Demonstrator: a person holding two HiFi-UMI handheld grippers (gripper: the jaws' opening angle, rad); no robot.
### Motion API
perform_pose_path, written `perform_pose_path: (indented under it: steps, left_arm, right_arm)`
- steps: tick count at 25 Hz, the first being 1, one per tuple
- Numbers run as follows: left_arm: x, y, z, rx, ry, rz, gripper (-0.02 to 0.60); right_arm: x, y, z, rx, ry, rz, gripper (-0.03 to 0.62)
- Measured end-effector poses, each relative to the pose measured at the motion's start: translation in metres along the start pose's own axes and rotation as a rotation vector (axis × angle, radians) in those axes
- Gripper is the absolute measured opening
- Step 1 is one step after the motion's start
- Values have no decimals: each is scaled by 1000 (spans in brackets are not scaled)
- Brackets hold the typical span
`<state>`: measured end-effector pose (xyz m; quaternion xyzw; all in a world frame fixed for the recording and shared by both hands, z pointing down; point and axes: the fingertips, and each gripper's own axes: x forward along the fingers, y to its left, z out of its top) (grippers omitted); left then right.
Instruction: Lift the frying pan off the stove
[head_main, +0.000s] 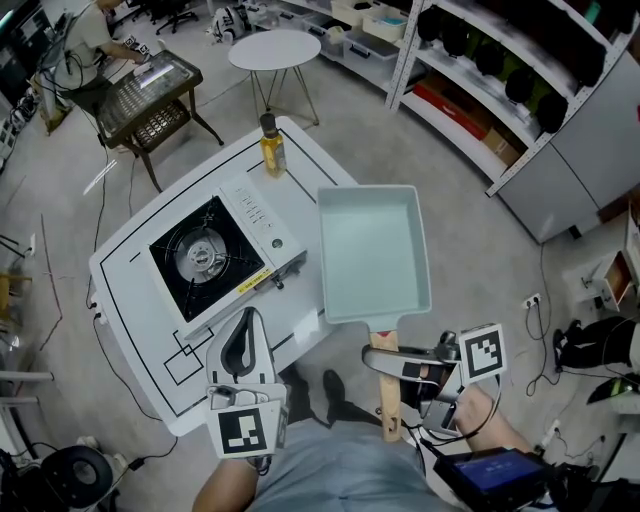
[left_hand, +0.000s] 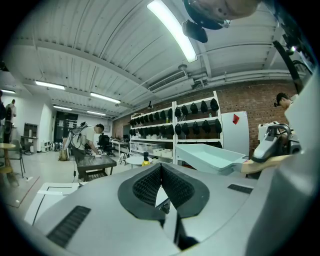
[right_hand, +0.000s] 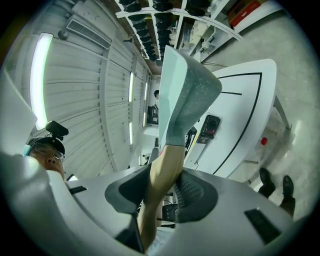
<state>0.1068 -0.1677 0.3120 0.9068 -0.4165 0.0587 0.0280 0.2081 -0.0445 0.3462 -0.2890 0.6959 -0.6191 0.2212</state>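
right gripper (head_main: 385, 362) clamps pale-teal rectangular frying pan (head_main: 372, 250) by wooden handle (head_main: 391, 412) | left gripper (head_main: 247, 322) closed, empty | risk: 1 grip point, pan may sag

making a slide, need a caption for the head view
Right gripper clamps the wooden handle of the pale rectangular frying pan, held clear of the bare stove; left gripper shut, empty.

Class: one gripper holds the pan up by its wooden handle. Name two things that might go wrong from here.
1. Only the right gripper holds the pan, by its wooden handle; the pan might sag or twist there.
2. The pan partly overhangs the table edge, so a slip could drop it to the floor.
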Motion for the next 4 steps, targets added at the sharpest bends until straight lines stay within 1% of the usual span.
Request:
perform_pose_path:
  steps: [4]
  left_arm:
    - [-2, 1, 1, -5, -3, -5, 17]
  right_arm:
    - [3, 1, -2, -4, 7, -2, 166]
